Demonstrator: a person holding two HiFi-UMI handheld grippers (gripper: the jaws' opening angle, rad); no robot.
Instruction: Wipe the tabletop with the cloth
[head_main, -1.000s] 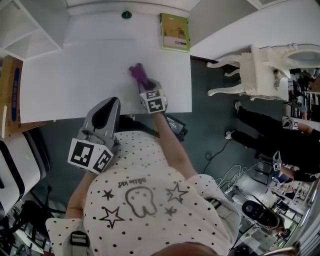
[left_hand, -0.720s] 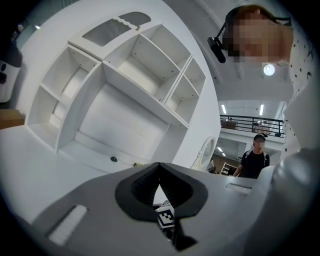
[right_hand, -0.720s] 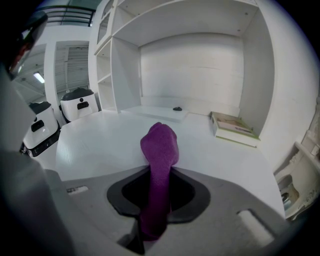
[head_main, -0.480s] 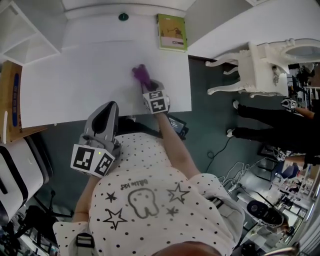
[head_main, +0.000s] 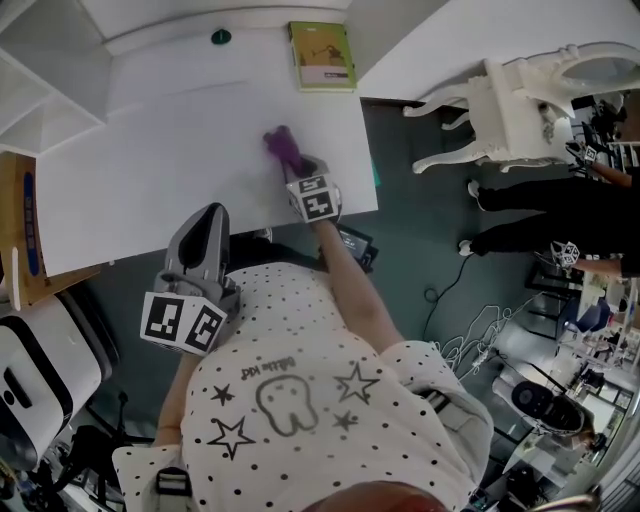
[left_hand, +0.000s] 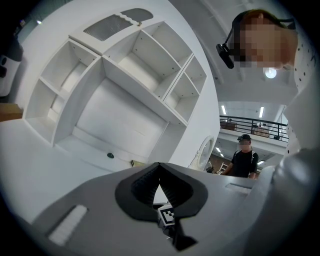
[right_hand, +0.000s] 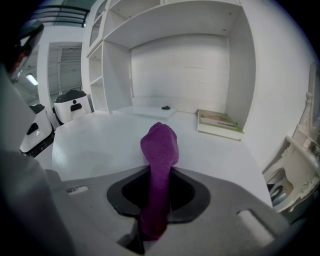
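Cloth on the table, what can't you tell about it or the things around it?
Cloth underside: right gripper view, hidden by the right gripper body; contact with table unclear.
Book print: head view, too small.
Dark thing at the table's far edge: head view, too small to identify.

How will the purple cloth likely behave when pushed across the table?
Probably soft: the purple cloth bunches into a rounded wad beyond the right gripper. Likely light, and its fuzzy surface should drag rather than slip on the table.
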